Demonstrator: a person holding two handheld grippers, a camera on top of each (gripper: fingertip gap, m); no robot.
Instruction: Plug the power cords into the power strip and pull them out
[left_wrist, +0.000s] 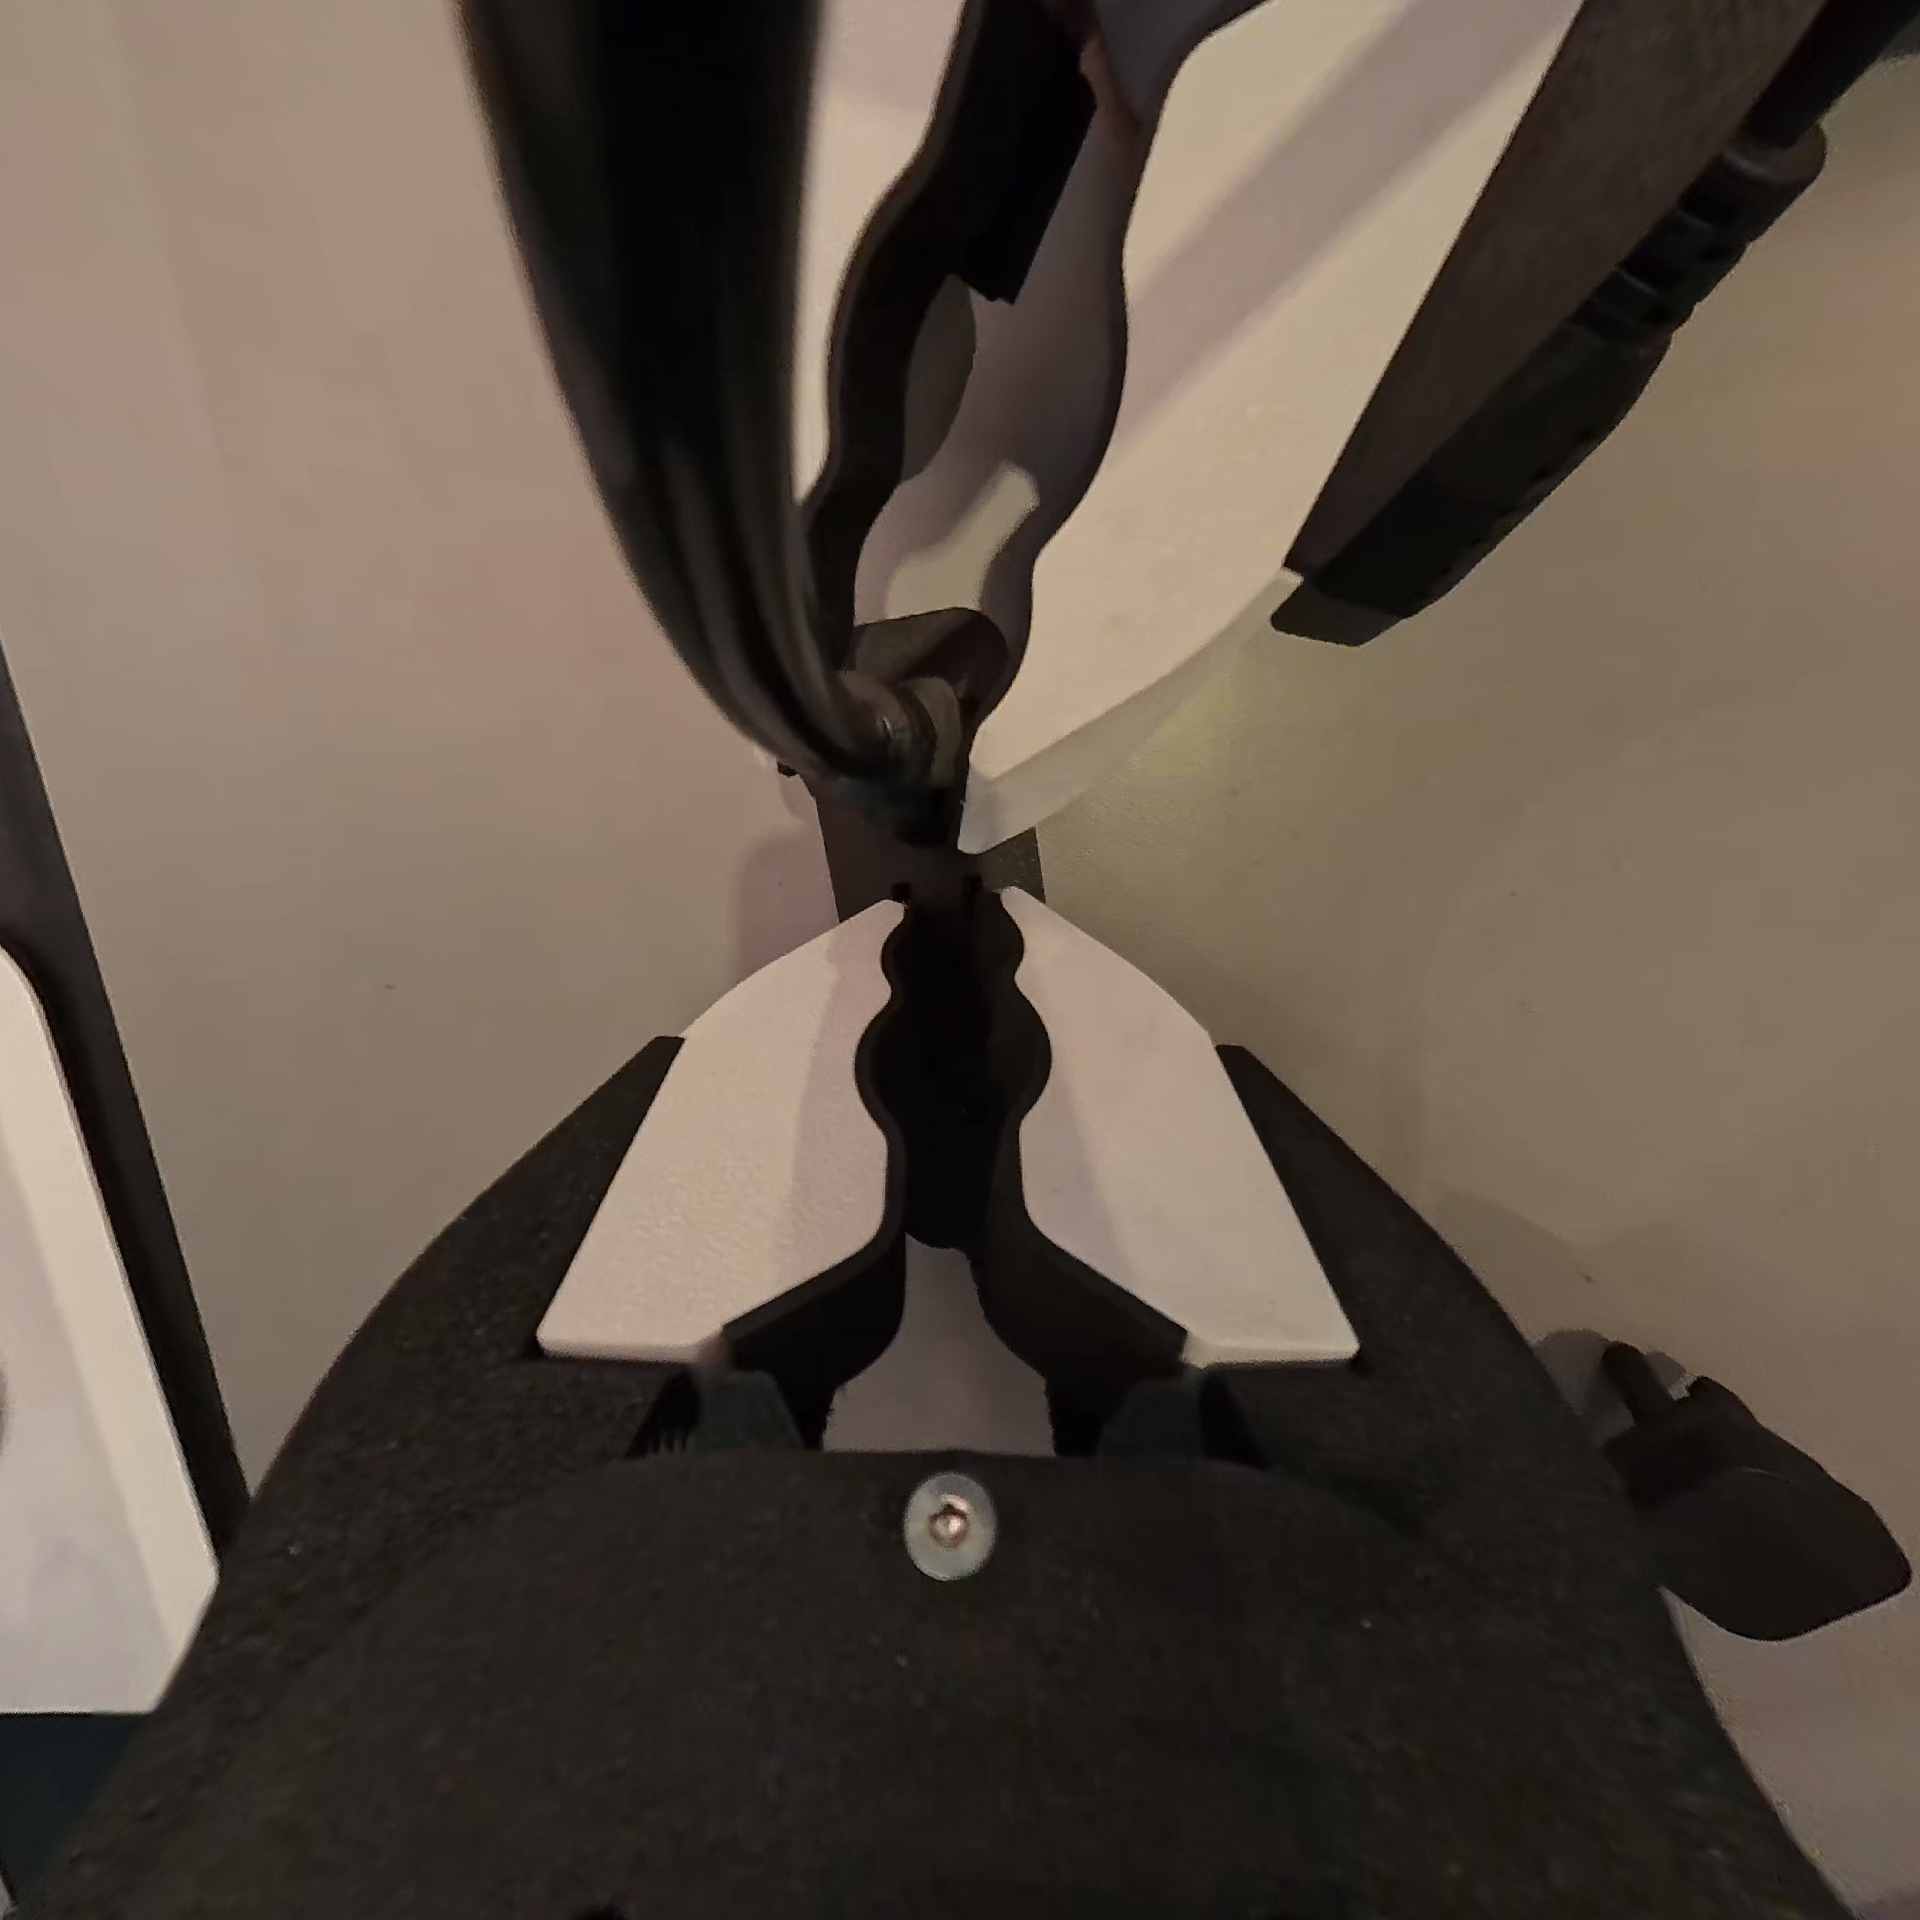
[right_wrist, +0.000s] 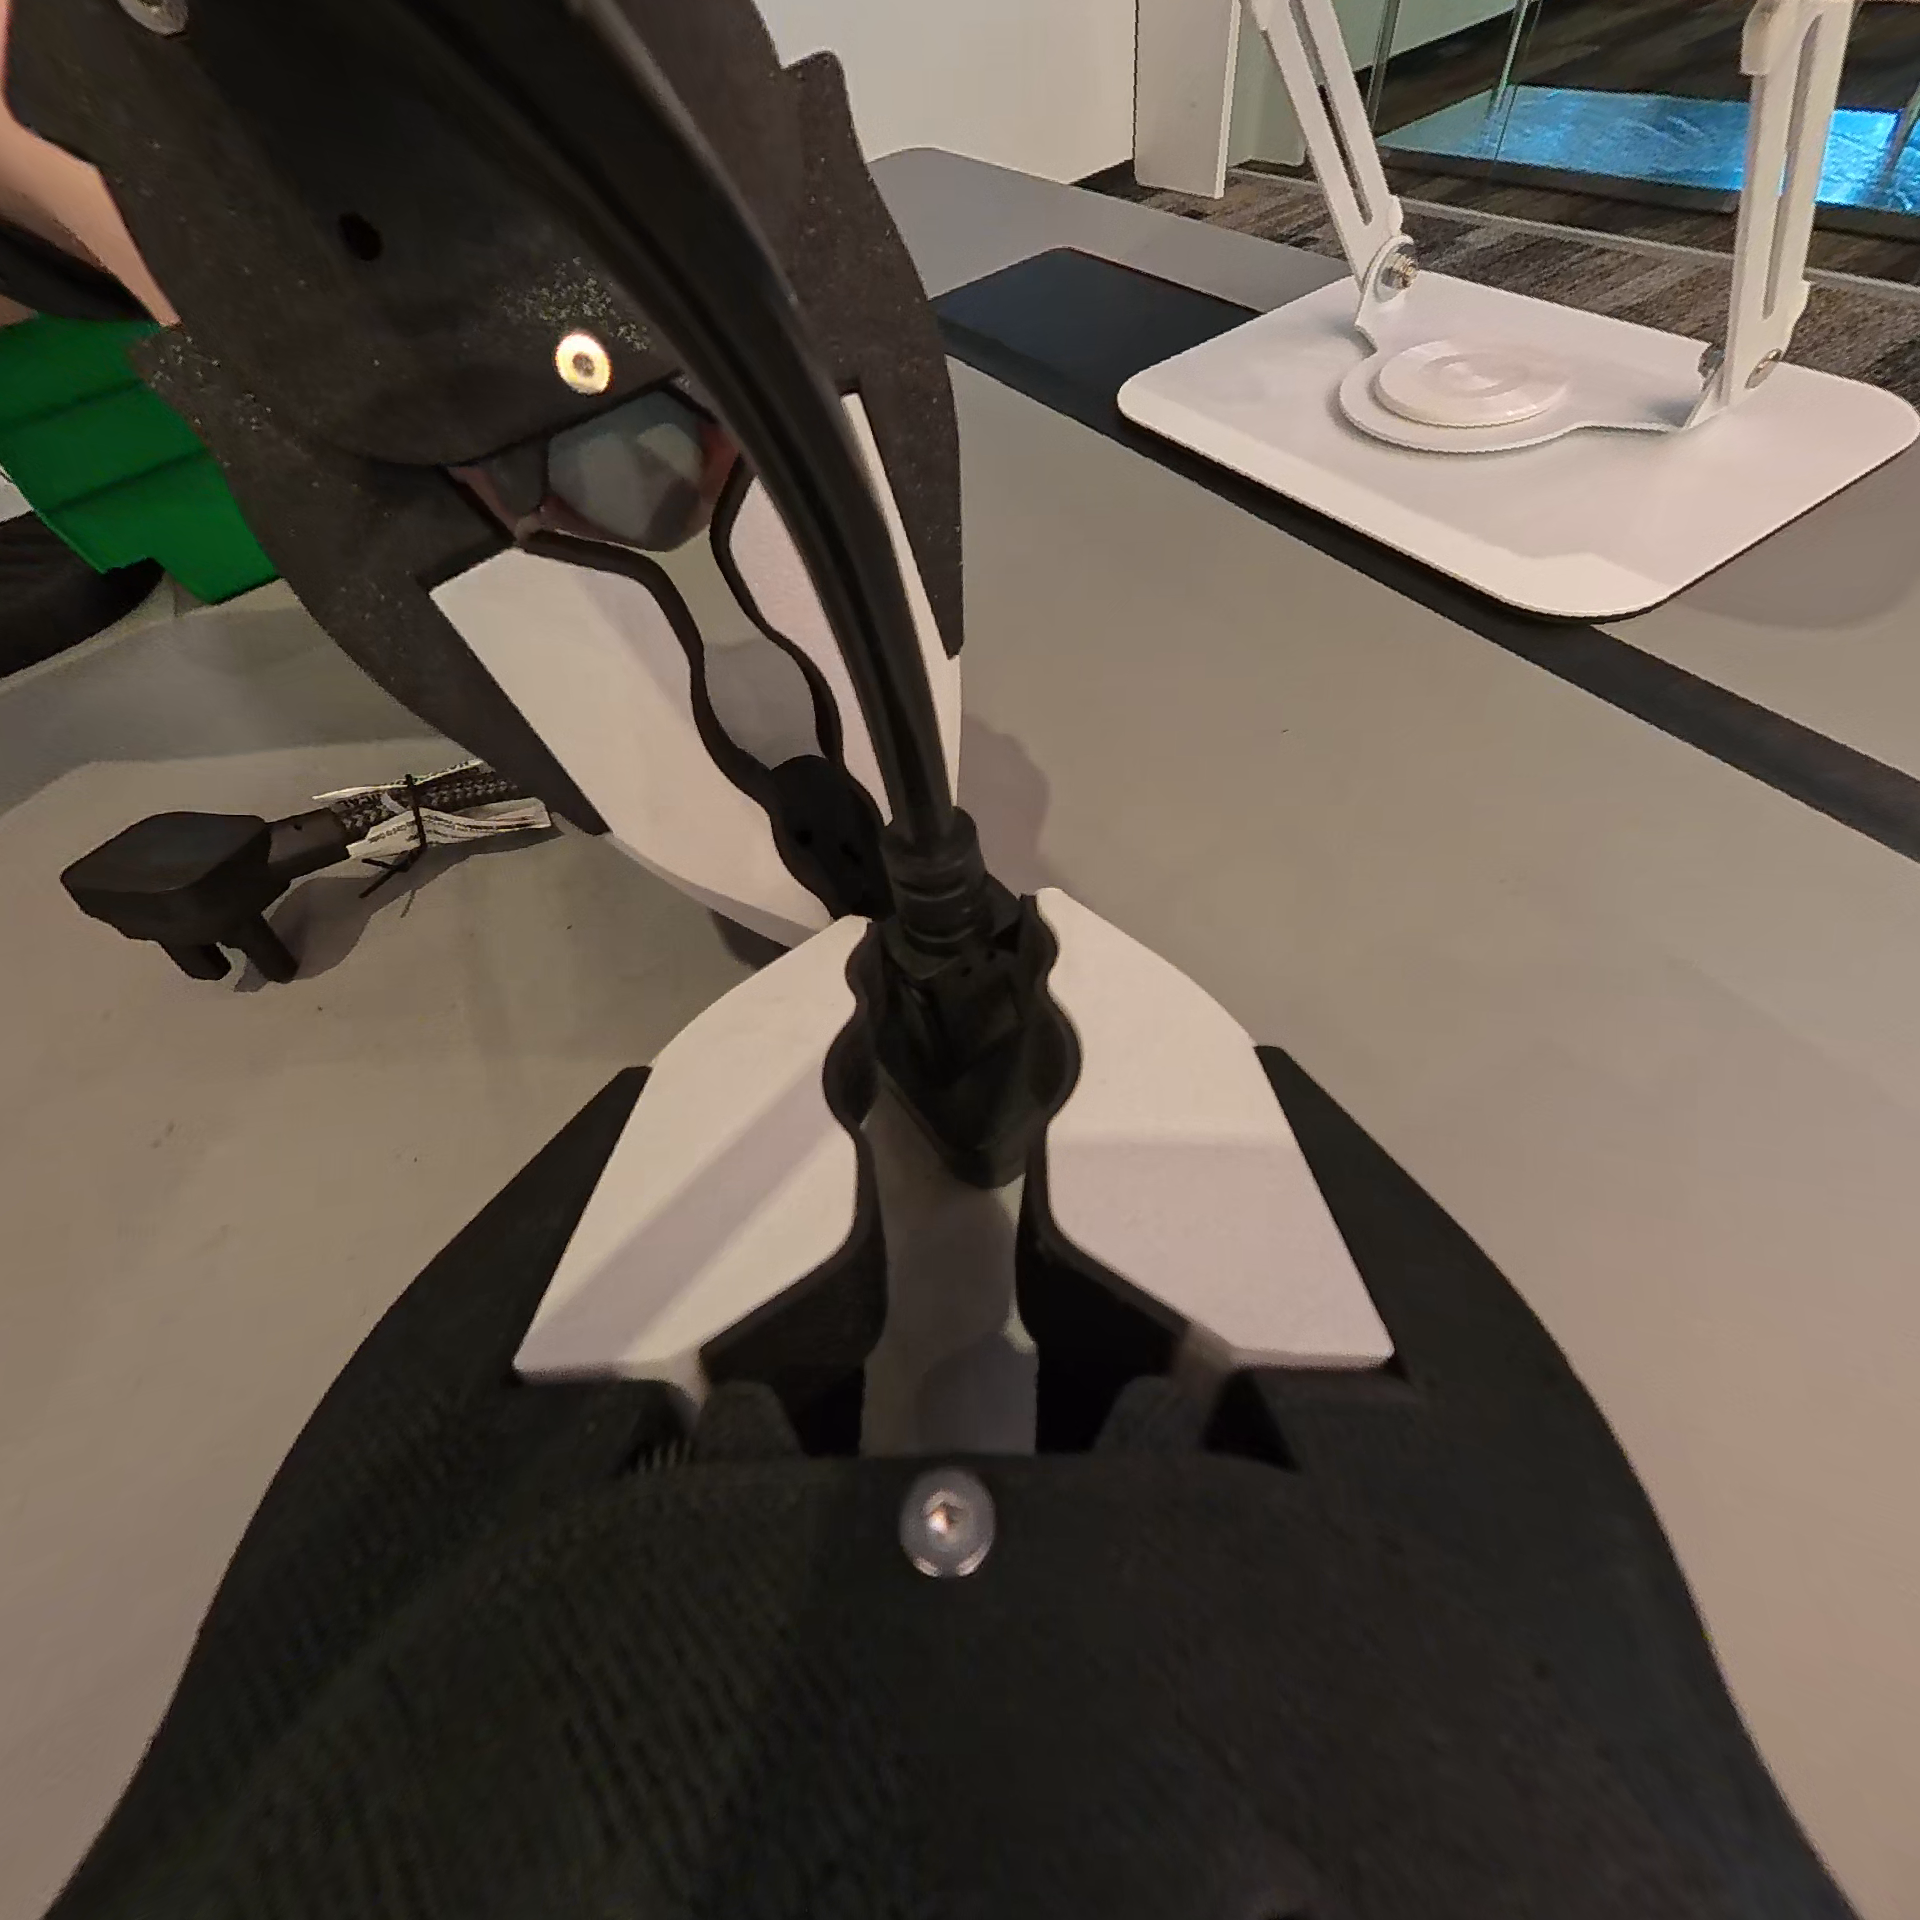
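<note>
In the left wrist view, our left gripper (left_wrist: 940, 904) sits at 6 o'clock with its fingers drawn almost together. A thin dark strip (left_wrist: 868, 842) pokes out just past the tips, so we judge it clenched on that piece, though the dark gap hides the contact. The right gripper (left_wrist: 956, 769) comes in from 12 o'clock, tip to tip with ours. It carries a plug (left_wrist: 914, 717) whose metal prongs face us. The black cords (left_wrist: 644, 395) sweep up to 11 o'clock, blurred. We cannot pick out a power strip here.

In the right wrist view, our right gripper (right_wrist: 951, 935) is clamped on the body of the black plug (right_wrist: 961, 1049), with the cord (right_wrist: 831, 540) arching to 12 o'clock. The left gripper (right_wrist: 831, 842) reaches in from 10 o'clock. At its tips it pinches a black perforated strip (right_wrist: 831, 821), just beside the plug's strain relief. A second plug (right_wrist: 171, 857) on a braided cord (right_wrist: 416, 810) lies on the grey table (right_wrist: 1351, 935) at 9 o'clock. A white stand (right_wrist: 1507, 499) is at 2 o'clock, well apart.

We judge the step as readying one cord in the air, with no plug inserted yet. Next we would need to find the strip's socket, turn the prongs toward it and keep the cord slack.
</note>
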